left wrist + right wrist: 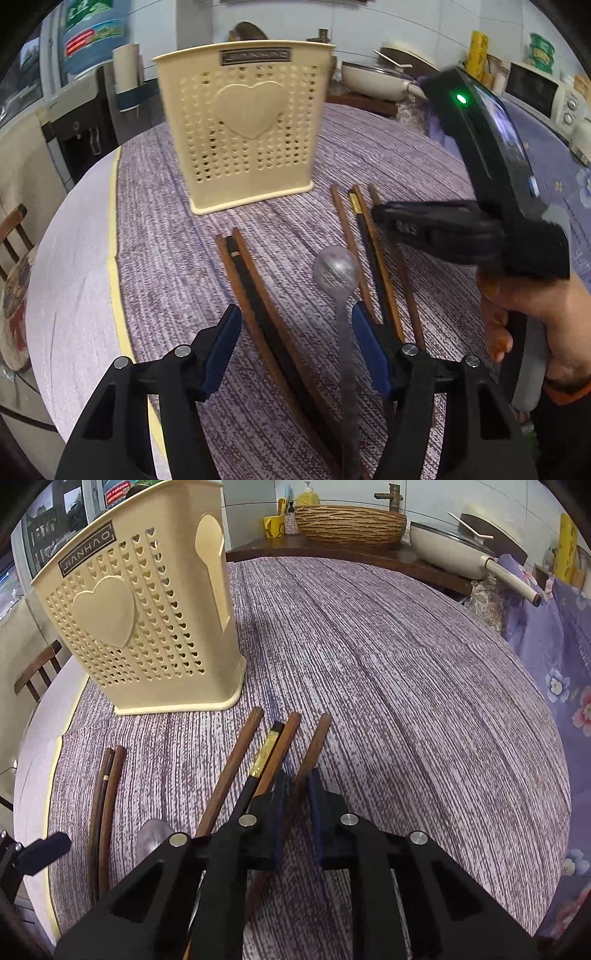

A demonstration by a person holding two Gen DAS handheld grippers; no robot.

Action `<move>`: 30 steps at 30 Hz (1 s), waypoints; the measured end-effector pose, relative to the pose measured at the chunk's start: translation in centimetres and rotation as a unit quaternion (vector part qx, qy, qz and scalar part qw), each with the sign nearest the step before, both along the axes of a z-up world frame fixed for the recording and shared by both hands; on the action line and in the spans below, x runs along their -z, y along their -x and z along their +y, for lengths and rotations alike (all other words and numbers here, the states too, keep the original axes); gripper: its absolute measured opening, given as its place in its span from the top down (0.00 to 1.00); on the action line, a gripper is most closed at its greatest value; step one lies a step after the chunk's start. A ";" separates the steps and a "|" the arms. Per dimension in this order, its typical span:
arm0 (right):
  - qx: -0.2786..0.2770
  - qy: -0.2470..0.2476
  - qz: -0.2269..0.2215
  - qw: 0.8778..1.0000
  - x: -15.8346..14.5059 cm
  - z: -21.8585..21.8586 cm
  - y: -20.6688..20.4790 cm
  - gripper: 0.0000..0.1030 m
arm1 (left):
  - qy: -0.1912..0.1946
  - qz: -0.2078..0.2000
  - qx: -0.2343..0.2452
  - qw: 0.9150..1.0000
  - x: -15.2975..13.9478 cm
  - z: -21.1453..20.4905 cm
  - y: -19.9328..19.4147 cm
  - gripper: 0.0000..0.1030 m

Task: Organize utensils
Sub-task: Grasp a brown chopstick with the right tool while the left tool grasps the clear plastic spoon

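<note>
Chopsticks lie in a bundle on the mat in the left wrist view, with a spoon beside them and a second group of sticks to its right. The left gripper is held low with jaws spread, the bundle and the spoon handle lying between the pads, nothing pinched. The spoon is judged light, smooth and likely slippery; its thin handle is best taken mid-length. The holder stands upright just beyond the sticks, its top open.

Seen from the right wrist, the right gripper is closed on the rightmost stick, the pads pressed against its shaft. The stick is judged stiff, light and prone to pivot in a narrow pinch. Three more sticks lie just left of it, so snagging is possible on lifting. Open mat is left to the right; the table edge is near on the left.
</note>
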State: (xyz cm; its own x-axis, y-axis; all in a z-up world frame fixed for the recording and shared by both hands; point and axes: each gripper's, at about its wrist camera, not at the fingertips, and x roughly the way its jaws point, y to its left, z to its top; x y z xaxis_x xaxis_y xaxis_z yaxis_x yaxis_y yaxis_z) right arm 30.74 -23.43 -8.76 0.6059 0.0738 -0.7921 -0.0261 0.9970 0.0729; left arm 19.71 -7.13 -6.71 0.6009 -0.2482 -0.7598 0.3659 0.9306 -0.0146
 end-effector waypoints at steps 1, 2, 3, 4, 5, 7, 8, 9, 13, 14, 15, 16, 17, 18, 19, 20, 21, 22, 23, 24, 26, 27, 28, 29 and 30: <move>-0.003 -0.003 0.001 1.000 0.0 -0.1 -0.2 0.88 | -0.004 0.001 0.006 1.000 0.1 -0.3 0.0 0.41; -0.006 -0.006 0.002 1.000 0.0 -0.2 -0.4 0.89 | -0.009 0.002 0.011 1.000 0.2 -0.6 0.0 0.42; -0.008 -0.009 0.003 1.000 0.0 -0.4 -0.5 0.89 | -0.015 0.004 0.015 1.000 0.3 -0.8 -0.1 0.43; -0.011 -0.014 0.003 1.000 0.0 -0.5 -0.6 0.89 | -0.020 0.006 0.018 1.000 0.5 -0.9 -0.2 0.44; -0.014 -0.020 0.004 1.000 0.0 -0.8 -0.6 0.90 | -0.025 0.009 0.023 0.999 0.6 -1.1 -0.1 0.45; -0.016 -0.028 0.004 0.999 0.0 -1.1 -0.4 0.90 | -0.033 0.012 0.032 0.999 0.8 -1.6 -0.2 0.45; -0.016 -0.028 0.004 0.999 0.0 -1.1 -0.4 0.90 | -0.040 0.014 0.036 0.998 1.0 -1.9 -0.3 0.45; -0.016 -0.027 0.004 0.999 0.0 -1.1 -0.3 0.90 | -0.047 0.011 0.037 0.998 1.1 -2.1 -0.3 0.45; -0.018 -0.021 0.000 1.000 0.0 -0.7 0.1 0.90 | -0.069 0.007 0.044 0.997 1.3 -3.0 -0.9 0.45; -0.020 -0.021 -0.001 1.000 0.0 -0.8 0.2 0.90 | -0.068 0.009 0.045 0.997 1.3 -3.1 -1.2 0.46; -0.020 -0.023 -0.001 1.000 0.0 -0.8 0.2 0.90 | -0.065 0.014 0.046 0.997 1.4 -3.2 -1.5 0.47; -0.020 -0.026 0.000 0.999 0.0 -0.9 0.3 0.90 | -0.061 0.022 0.046 0.997 1.5 -3.3 -1.9 0.49; -0.019 -0.029 0.002 0.999 0.0 -1.0 0.2 0.90 | -0.057 0.029 0.046 0.997 1.5 -3.3 -2.2 0.51; -0.019 -0.031 0.003 0.999 0.0 -1.0 0.2 0.90 | -0.054 0.029 0.047 0.997 1.5 -3.5 -2.4 0.52; -0.019 -0.031 0.003 0.999 0.0 -1.0 0.2 0.90 | -0.056 0.027 0.047 0.997 1.5 -3.7 -2.5 0.52; -0.018 -0.030 0.003 0.999 0.0 -1.1 0.1 0.90 | -0.058 0.026 0.046 0.997 1.5 -3.9 -2.7 0.52; -0.018 -0.028 0.003 0.999 0.0 -1.0 0.1 0.90 | -0.056 0.027 0.044 0.997 1.5 -4.0 -2.8 0.53; -0.016 -0.027 0.003 0.999 0.0 -1.0 0.0 0.90 | -0.054 0.029 0.042 0.997 1.5 -4.0 -3.0 0.54; -0.015 -0.026 0.004 1.000 0.0 -0.9 0.0 0.90 | -0.052 0.030 0.040 0.997 1.5 -4.1 -3.1 0.54; -0.013 -0.026 0.004 1.000 0.0 -0.9 0.0 0.90 | -0.051 0.030 0.038 0.997 1.5 -4.1 -3.2 0.55; -0.008 -0.028 0.005 1.000 0.0 -0.9 -0.1 0.90 | -0.051 0.031 0.036 0.998 1.5 -4.3 -3.4 0.58; -0.006 -0.030 0.005 1.000 0.0 -0.9 -0.1 0.90 | -0.051 0.031 0.034 0.998 1.4 -4.3 -3.4 0.59; -0.003 -0.032 0.005 0.999 0.0 -1.0 -0.2 0.90 | -0.051 0.031 0.033 0.998 1.4 -4.5 -3.5 0.62; -0.002 -0.034 0.005 0.999 0.0 -1.0 -0.1 0.90 | -0.052 0.031 0.031 0.998 1.4 -4.6 -3.5 0.65; 0.001 -0.035 0.005 0.999 0.0 -1.0 -0.2 0.90 | -0.052 0.031 0.030 0.998 1.4 -4.7 -3.6 0.65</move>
State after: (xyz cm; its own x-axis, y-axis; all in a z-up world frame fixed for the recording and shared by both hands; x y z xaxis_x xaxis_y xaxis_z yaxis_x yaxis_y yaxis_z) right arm 30.90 -24.42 -8.74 0.5974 0.1292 -0.7915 -0.0237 0.9894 0.1435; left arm 23.30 -11.82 -8.10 0.5387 -0.2001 -0.8184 0.4223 0.9047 0.0568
